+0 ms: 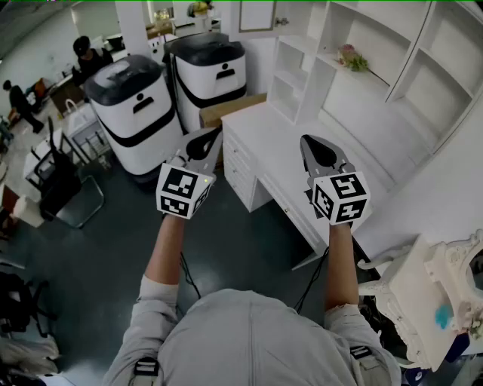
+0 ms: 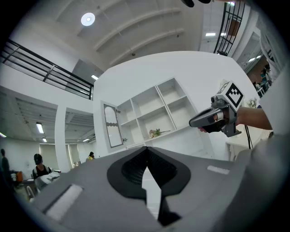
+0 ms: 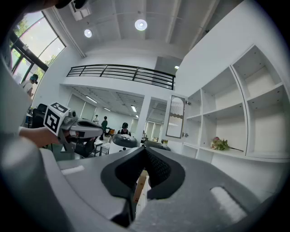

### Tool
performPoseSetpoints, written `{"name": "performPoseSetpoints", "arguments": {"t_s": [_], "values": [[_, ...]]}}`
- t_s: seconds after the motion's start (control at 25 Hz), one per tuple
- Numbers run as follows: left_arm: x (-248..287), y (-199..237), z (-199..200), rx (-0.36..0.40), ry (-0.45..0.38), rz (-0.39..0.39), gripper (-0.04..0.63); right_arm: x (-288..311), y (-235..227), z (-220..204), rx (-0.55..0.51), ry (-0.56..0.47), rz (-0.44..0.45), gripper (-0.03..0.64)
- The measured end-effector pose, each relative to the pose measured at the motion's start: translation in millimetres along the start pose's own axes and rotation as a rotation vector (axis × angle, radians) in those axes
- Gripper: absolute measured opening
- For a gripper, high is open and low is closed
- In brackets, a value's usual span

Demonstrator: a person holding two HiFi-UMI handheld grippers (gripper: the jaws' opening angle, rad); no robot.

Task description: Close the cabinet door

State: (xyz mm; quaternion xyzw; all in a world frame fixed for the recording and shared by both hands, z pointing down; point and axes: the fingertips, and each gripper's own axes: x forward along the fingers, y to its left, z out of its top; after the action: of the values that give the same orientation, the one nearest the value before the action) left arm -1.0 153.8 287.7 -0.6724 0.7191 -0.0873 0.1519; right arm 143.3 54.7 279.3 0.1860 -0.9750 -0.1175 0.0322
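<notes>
The white cabinet door (image 1: 256,15) stands swung open at the left end of the wall shelf unit (image 1: 377,68), far beyond both grippers. It has an arched panel and a small knob, seen as the door (image 2: 111,125) in the left gripper view and the door (image 3: 175,118) in the right gripper view. My left gripper (image 1: 217,132) is held level in the air over the desk's left end, shut and empty (image 2: 146,149). My right gripper (image 1: 308,139) hovers beside it over the desk, also shut with nothing in it (image 3: 145,148). Neither touches the door.
A white desk (image 1: 264,132) with drawers runs under the shelves. A flower sprig (image 1: 352,59) lies on one shelf. Two white-and-black machines (image 1: 128,105) and a cardboard box (image 1: 226,109) stand left of the desk. A chair (image 1: 72,188) and people (image 1: 89,56) are at far left.
</notes>
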Motion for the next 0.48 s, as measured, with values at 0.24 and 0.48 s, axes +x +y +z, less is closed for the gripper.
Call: {"name": "performPoseSetpoints", "arguments": {"t_s": [0.24,0.48], "values": [[-5,-5,-1,-0.003,0.005,-0.009,0.017,-5,5,-2,0.007,0.005,0.000,0.000],[-13,-5,-4,-0.008,0.001,-0.021,0.017,-5,16,-2,0.017,-0.004,0.005,0.002]]}}
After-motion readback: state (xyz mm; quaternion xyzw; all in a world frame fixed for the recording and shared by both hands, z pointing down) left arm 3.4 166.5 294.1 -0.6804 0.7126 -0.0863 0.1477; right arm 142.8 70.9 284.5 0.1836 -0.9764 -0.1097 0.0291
